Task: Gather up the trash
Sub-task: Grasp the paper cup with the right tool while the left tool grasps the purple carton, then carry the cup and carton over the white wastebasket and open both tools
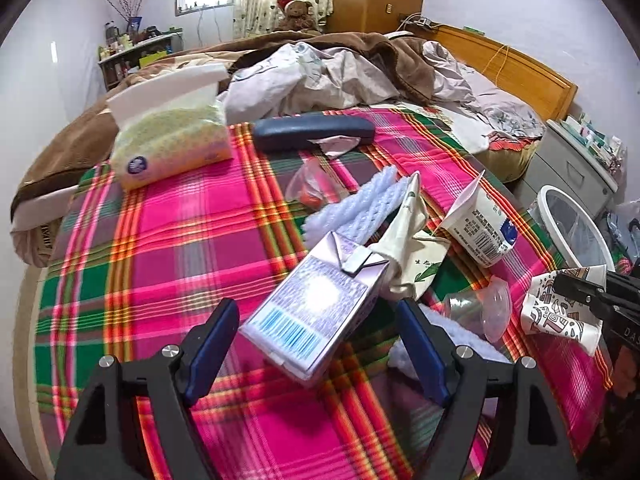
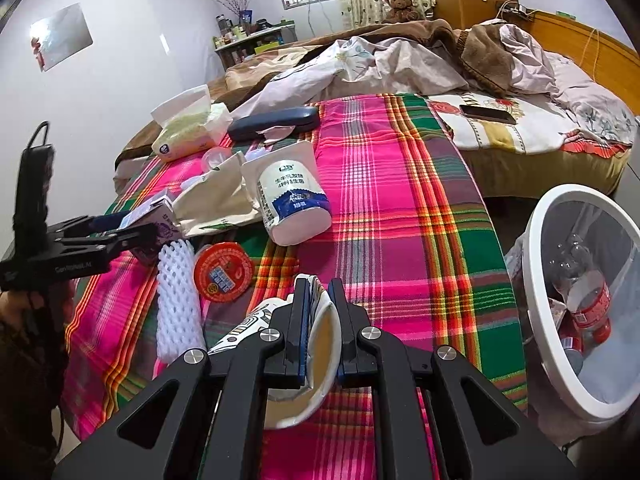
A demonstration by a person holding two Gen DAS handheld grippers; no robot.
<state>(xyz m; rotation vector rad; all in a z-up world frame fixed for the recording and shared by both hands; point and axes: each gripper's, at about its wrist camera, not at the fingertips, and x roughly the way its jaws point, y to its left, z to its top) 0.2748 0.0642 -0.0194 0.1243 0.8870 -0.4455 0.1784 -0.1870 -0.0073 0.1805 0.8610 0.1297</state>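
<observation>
A purple milk carton (image 1: 288, 328) lies tilted on the plaid sheet (image 1: 168, 240). My left gripper (image 1: 316, 304) stands open around it, a blue pad on each side with a gap to the carton. In the right wrist view the same gripper (image 2: 136, 226) reaches in from the left at the carton (image 2: 162, 212). My right gripper (image 2: 319, 284) is shut on the rim of a crushed patterned paper cup (image 2: 320, 360), also seen at the right edge of the left wrist view as the cup (image 1: 560, 320). A white bin (image 2: 536, 272) stands beside the bed.
On the sheet lie a yogurt carton (image 2: 288, 200), a white foam net (image 2: 176, 300), a red lid (image 2: 224, 272), a cream bag (image 1: 412, 248) and a clear plastic cup (image 1: 480, 308). Farther back are a tissue pack (image 1: 168, 140), a dark case (image 1: 312, 132) and a phone (image 2: 488, 114). A bottle (image 2: 588, 300) lies in the bin.
</observation>
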